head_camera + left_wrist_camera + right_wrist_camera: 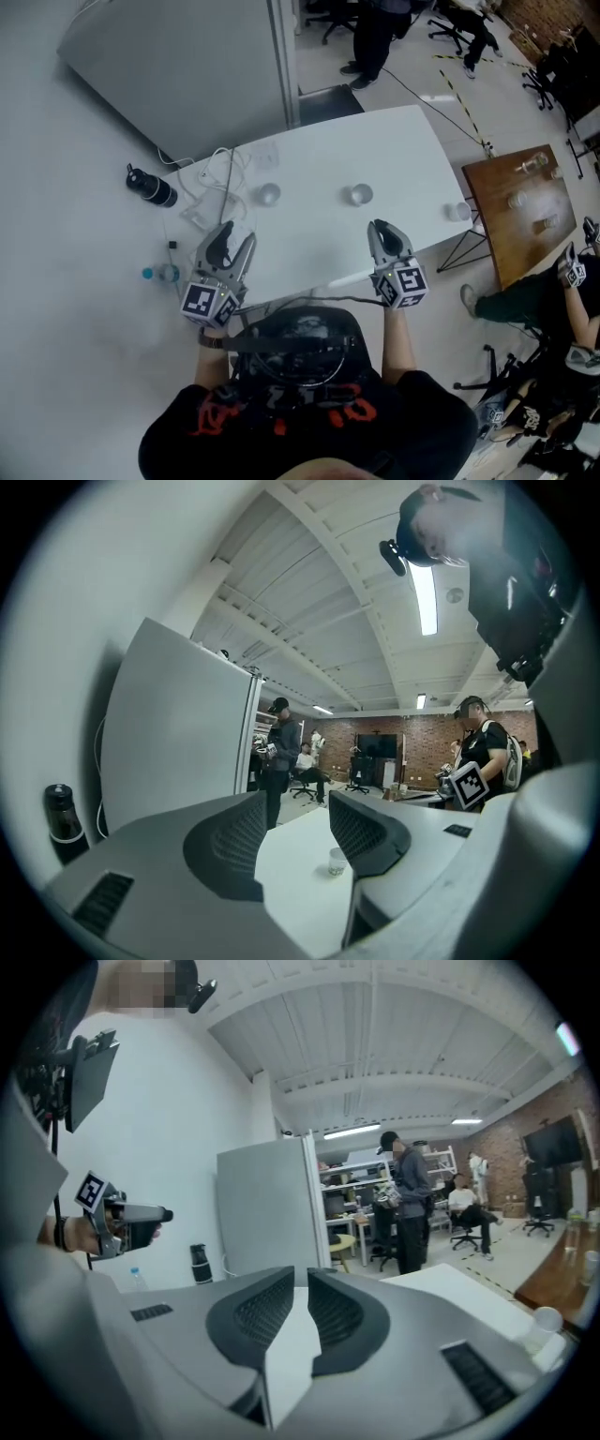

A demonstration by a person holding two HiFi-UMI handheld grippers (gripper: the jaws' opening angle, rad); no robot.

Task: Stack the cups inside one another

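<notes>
Three small clear cups stand apart on the white table [319,244]: a left cup [269,194], a middle cup [360,194] and a right cup [458,211] near the right edge. My left gripper [236,238] hovers over the table's near left corner, open and empty; between its jaws a clear cup [337,861] shows farther off on the table. My right gripper [382,228] is above the near edge, short of the middle cup. Its jaws stand a narrow gap apart with nothing between them [301,1283]. One cup [547,1319] shows at the right of the right gripper view.
On the floor left of the table lie a black bottle [152,186], a small blue-capped bottle [161,274] and cables [211,187]. A grey partition [187,66] stands behind. A wooden table [520,211] and seated people are at the right.
</notes>
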